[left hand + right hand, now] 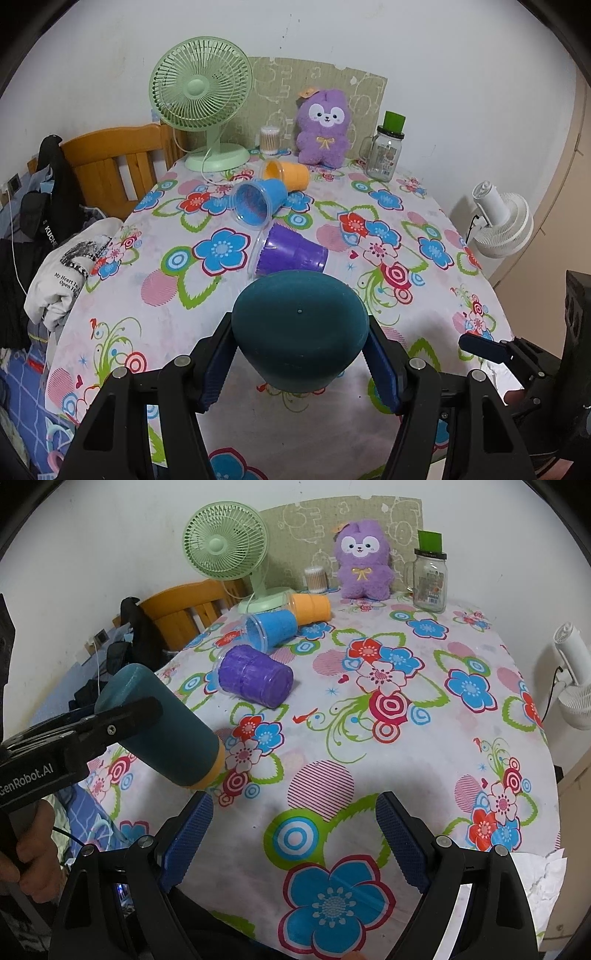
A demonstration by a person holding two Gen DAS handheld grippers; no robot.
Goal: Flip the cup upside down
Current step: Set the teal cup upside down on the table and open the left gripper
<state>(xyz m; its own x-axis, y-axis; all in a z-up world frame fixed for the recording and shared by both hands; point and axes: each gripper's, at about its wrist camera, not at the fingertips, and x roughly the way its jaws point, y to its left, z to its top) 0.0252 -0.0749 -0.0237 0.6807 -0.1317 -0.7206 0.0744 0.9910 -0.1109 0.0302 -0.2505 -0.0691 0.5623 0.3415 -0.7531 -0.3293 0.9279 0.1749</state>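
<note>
My left gripper is shut on a dark teal cup, held above the table with its flat base toward the camera. In the right wrist view the teal cup is tilted, its orange rim pointing down to the right, with the left gripper clamped on it. My right gripper is open and empty over the near table edge. A purple cup, a blue cup and an orange cup lie on their sides further back.
A floral tablecloth covers the table. At the back stand a green fan, a purple plush, a glass jar and a cotton swab tub. A wooden chair is left, a white fan right.
</note>
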